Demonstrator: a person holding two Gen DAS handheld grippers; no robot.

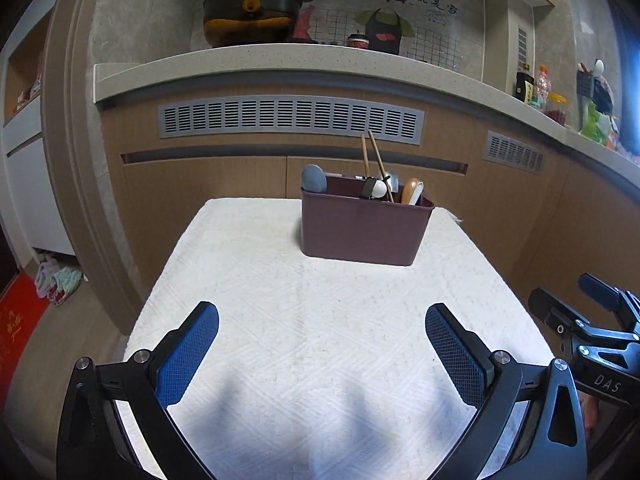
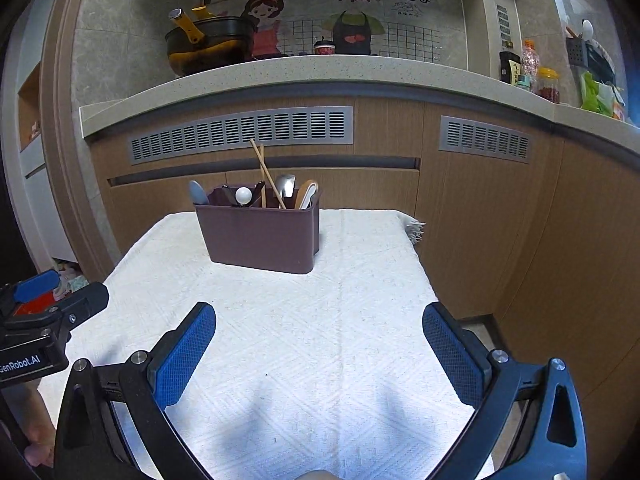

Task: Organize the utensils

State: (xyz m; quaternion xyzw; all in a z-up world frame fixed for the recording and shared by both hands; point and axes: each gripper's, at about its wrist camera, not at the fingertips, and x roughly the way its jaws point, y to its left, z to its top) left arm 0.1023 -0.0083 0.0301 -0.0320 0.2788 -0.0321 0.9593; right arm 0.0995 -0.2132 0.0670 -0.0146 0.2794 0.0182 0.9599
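Note:
A dark purple utensil holder (image 1: 362, 230) (image 2: 260, 236) stands at the far end of a white cloth-covered table (image 1: 304, 320) (image 2: 320, 320). Out of it stick wooden chopsticks (image 1: 374, 164) (image 2: 266, 172), a grey spoon (image 1: 314, 179) (image 2: 198, 193), a metal spoon (image 2: 285, 186), a wooden spoon (image 1: 411, 190) and a white-knobbed tool (image 1: 379, 189) (image 2: 243, 195). My left gripper (image 1: 322, 314) hovers open over the near cloth, nothing between its blue pads. My right gripper (image 2: 319, 314) is likewise open and empty. Each gripper shows at the edge of the other's view.
Behind the table runs a wood-fronted kitchen counter (image 1: 280, 64) with vent grilles. A black pot (image 1: 252, 16) with a yellow handle sits on it, and jars and bags (image 2: 548, 84) at its right end. Slippers (image 1: 56, 276) and a red mat lie on the floor at left.

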